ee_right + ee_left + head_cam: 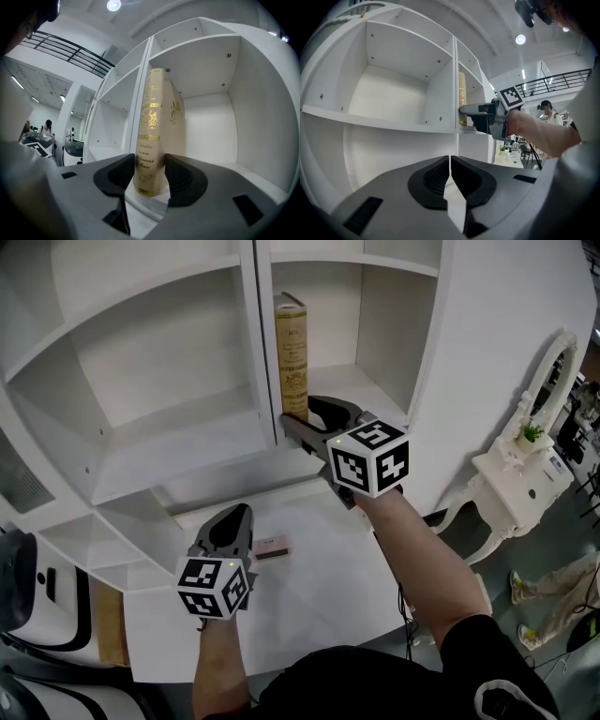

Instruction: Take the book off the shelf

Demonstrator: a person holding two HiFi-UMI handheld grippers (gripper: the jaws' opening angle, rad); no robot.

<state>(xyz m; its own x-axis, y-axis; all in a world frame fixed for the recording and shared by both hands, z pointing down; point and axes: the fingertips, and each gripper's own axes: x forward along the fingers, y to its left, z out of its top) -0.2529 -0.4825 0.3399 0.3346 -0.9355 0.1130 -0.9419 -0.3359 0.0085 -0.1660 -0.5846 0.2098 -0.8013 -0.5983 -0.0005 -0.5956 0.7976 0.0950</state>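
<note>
Right gripper view: book [157, 136] spine reads "Charles" and "Man".

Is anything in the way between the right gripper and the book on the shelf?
No, nothing visible is in the way. The book stands upright in its shelf compartment, and the right gripper already has its jaws closed on the lower part of the spine. The compartment is open at the front for pulling the book out.

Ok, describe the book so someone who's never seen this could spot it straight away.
On the white shelf unit, look in the compartment right of the vertical divider. The book stands upright beside that divider: tall, cream, with gold lettering down its spine, the only book in view.
</note>
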